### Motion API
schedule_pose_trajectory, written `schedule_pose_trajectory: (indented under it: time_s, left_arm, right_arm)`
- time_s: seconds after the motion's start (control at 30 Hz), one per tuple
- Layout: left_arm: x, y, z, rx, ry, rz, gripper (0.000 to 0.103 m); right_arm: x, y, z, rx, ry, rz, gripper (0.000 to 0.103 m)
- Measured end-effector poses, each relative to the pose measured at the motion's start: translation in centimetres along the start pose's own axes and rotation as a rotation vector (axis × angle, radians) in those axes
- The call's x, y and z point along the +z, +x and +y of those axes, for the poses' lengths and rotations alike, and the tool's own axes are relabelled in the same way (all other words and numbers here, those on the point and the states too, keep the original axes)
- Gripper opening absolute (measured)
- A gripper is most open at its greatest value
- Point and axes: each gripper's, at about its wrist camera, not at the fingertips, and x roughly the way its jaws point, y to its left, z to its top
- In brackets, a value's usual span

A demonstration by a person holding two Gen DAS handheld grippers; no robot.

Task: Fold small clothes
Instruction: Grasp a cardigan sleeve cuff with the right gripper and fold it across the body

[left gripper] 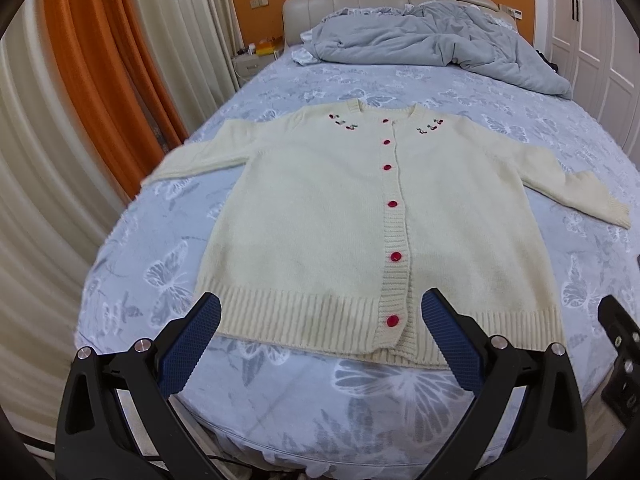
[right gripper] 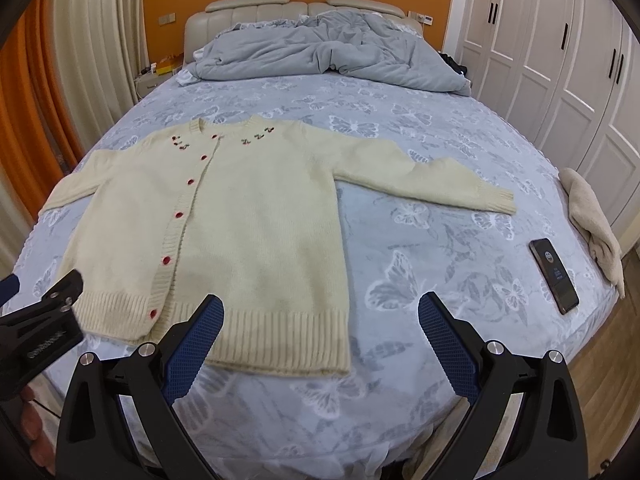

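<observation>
- Left wrist view: the cream cardigan lies flat and buttoned on the bed, filling the centre of the frame. Its long axis runs from the hem at lower centre to the collar at upper centre, pointing at the headboard. The left gripper, jaws wide apart and empty, hovers over the hem, straddling the button band.
- Right wrist view: the cardigan sits left of centre, and its nearer sleeve reaches towards the right edge. The right gripper, also spread and empty, hovers at the hem's right corner, so it looks the closer to that sleeve.

cream cardigan lies flat on the bed, right gripper jaws wide apart above its hem.
</observation>
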Motion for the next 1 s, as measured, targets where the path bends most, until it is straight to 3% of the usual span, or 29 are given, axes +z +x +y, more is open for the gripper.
schedule_pose_trajectory:
  time_s: [0.13, 0.33, 0.53, 0.7, 0.77, 0.9, 1.0]
  left_arm:
    - [0.7, 0.8, 1.3, -0.085, -0.103, 0.007, 0.098]
    - [2.2, 2.0, 2.2, -0.038, -0.142, -0.047, 0.098]
    - [3.5, 3.9, 2.4, -0.006, -0.188, -0.055, 0.098]
    - [4.5, 6.0, 1.9, 0.02, -0.194, -0.014, 0.098]
    - [4.6, 6.7, 1.9, 0.025, -0.196, 0.002, 0.098]
    - [4.9, 8.4, 2.0, 0.036, -0.188, 0.034, 0.098]
    - [5.0, 9.1, 2.5, 0.04, -0.187, 0.04, 0.098]
  right_arm:
    - [1.0, 2.2, -4.0, 0.106, 0.093, -0.022, 0.096]
    - [4.5, 9.3, -14.8, 0.176, 0.295, -0.096, 0.096]
    - [7.2, 19.4, -25.8, 0.154, 0.599, -0.043, 0.087]
    - [8.2, 25.6, -30.0, 0.077, 0.712, 0.01, 0.082]
    - [7.7, 27.3, -31.0, 0.105, 0.773, 0.024, 0.069]
    - [7.7, 29.8, -30.8, 0.232, 0.828, 0.022, 0.011]
    - [10.6, 27.9, -28.4, 0.319, 0.772, -0.075, 0.011]
